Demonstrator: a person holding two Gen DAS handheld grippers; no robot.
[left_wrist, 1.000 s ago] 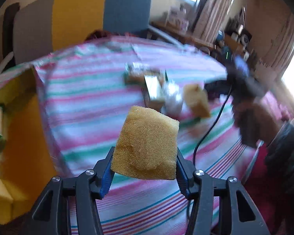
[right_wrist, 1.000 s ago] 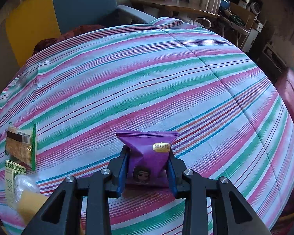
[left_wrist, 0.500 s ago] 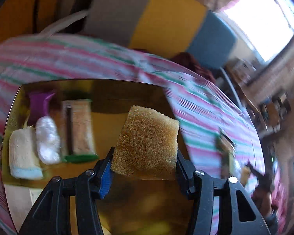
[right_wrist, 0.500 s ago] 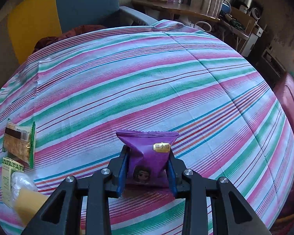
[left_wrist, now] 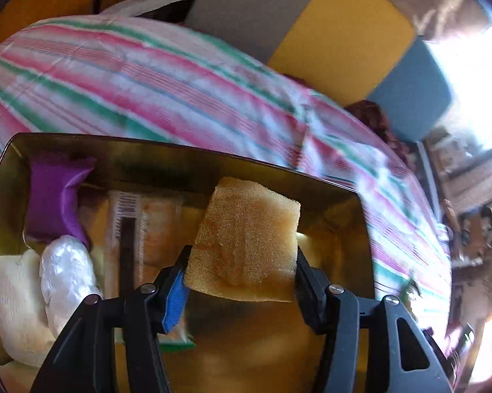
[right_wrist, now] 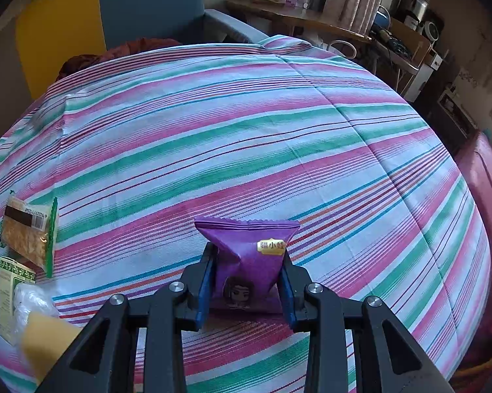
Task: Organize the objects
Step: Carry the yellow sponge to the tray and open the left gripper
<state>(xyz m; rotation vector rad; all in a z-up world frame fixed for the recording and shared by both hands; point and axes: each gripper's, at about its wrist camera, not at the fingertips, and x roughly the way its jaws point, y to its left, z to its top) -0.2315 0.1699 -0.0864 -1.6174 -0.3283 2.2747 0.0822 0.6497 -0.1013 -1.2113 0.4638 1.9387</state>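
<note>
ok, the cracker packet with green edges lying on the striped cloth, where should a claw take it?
Probably from above, across its short width near the middle. The cracker packet lies flat on the striped cloth, so only a top-down approach gets a pad on each long side. Stay off the lower end: the green-patterned box crowds it there.

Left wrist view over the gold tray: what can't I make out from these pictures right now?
- Left wrist: the sponge in the opening left gripper hides the tray floor behind it.
- Left wrist: the purple packet and the barcoded wrapper's print are blurred.
- Right wrist: the right gripper, shut on the purple snack bag, hides the bag's base.
</note>
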